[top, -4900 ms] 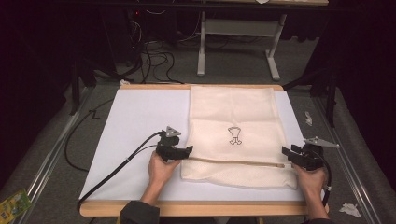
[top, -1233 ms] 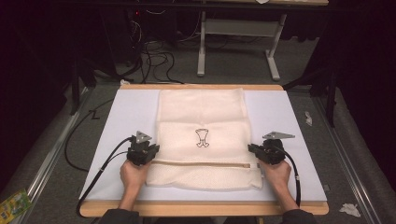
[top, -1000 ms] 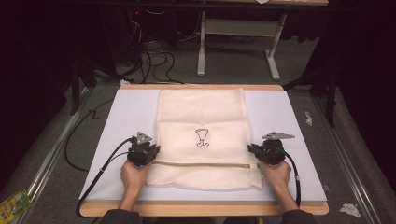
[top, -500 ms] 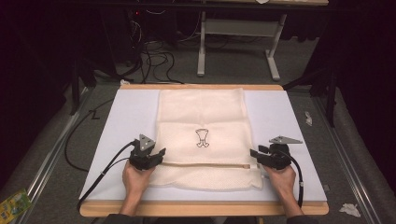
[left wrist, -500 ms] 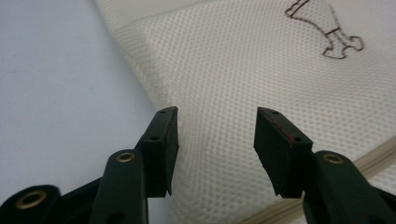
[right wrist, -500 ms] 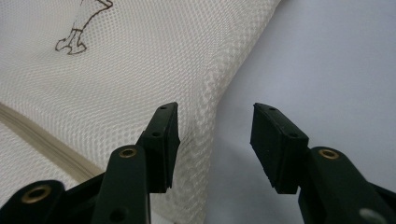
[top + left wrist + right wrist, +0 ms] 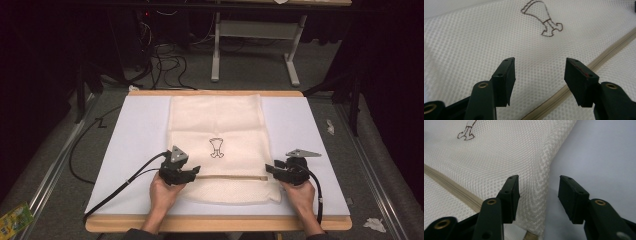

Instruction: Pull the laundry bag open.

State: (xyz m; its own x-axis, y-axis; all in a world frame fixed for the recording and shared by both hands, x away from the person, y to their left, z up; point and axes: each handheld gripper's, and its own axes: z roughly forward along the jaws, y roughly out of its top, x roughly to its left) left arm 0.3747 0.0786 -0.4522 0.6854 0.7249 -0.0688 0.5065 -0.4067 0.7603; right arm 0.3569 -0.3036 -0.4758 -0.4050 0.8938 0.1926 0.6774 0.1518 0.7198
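1. Lying flat on the middle of the white table sheet (image 7: 135,130), a cream mesh bag (image 7: 220,120) runs lengthwise from near to far, with a zipper seam (image 7: 235,177) crossing it left to right close to its near end.
2. A small dark drawing (image 7: 216,148) sits just beyond the zipper.
3. The left gripper (image 7: 186,172) hovers over the bag's near left part, jaws having just been opening, nothing between them.
4. The right gripper (image 7: 274,171) straddles the bag's right edge, jaws spread, pressing on nothing.
5. Both sit level with the zipper; the left is farther inward.
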